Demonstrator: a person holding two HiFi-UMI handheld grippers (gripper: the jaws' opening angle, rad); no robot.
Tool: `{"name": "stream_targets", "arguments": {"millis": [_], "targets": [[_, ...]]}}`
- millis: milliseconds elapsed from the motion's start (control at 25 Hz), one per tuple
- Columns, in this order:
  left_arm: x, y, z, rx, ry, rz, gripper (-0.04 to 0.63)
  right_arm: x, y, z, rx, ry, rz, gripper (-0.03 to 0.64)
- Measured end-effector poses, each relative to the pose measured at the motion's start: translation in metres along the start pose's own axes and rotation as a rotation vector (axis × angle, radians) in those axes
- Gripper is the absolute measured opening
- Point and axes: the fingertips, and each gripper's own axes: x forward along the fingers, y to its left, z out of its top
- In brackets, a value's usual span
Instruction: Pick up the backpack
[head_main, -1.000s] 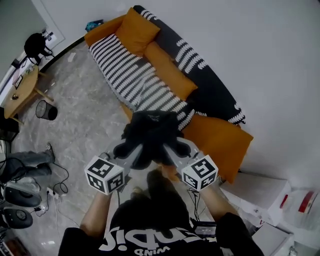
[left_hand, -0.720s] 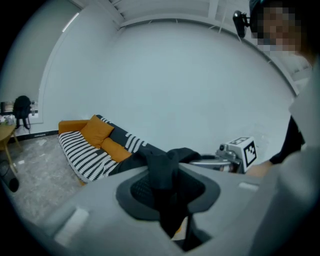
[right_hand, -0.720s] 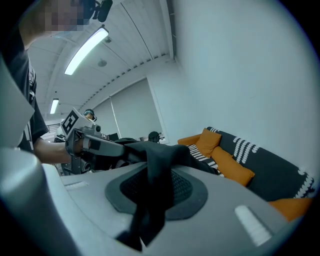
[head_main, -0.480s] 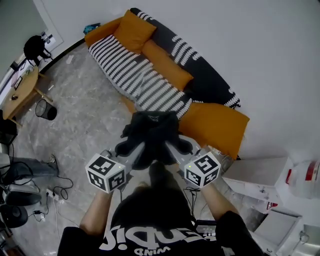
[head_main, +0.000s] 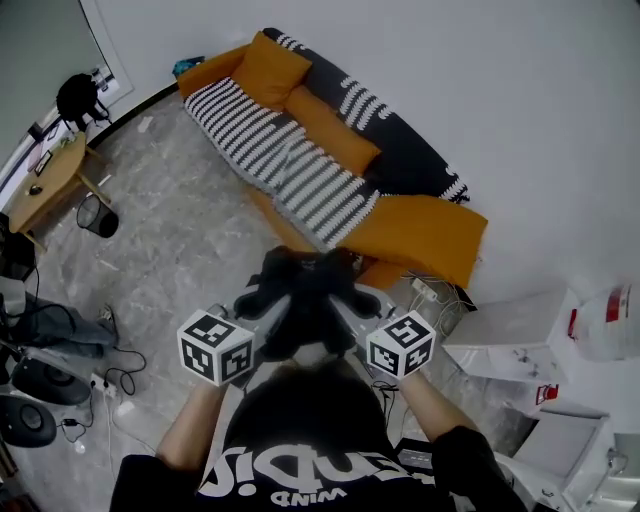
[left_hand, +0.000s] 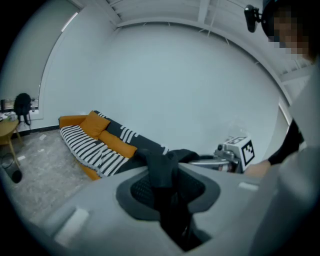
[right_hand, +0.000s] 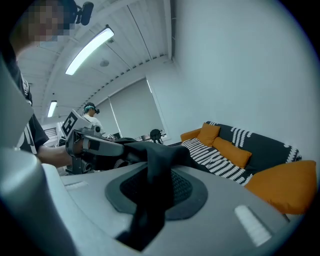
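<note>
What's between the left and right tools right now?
The black backpack hangs between them in the head view; the left tool and right tool are each shut on its dark fabric.

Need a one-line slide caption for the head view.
Left gripper and right gripper clamp a black backpack, held up before an orange striped sofa.
</note>
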Motion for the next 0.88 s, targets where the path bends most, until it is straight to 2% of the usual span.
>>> {"name": "stream_targets", "arguments": {"millis": [240,440,640,880], "targets": [[-0.023,-0.032,-0.026,0.000,-0.003,0.033,0.092,-0.026,0.026,-0.020,-0.012,0.032,0.055,0.071],[-0.025,-0.046,-0.048,-0.007,-0.028,0.063,0.092,-0.039,0.031,-0.039,-0.041,0.050,0.088,0.071],[-0.016,-0.049,-0.064,-0.015,-0.049,0.087,0.092,-0.042,0.024,-0.053,-0.074,0.071,0.087,0.071],[-0.007,-0.052,-0.073,-0.043,-0.048,0.093,0.092,-0.045,0.016,-0.063,-0.056,0.083,0.068,0.071]]}}
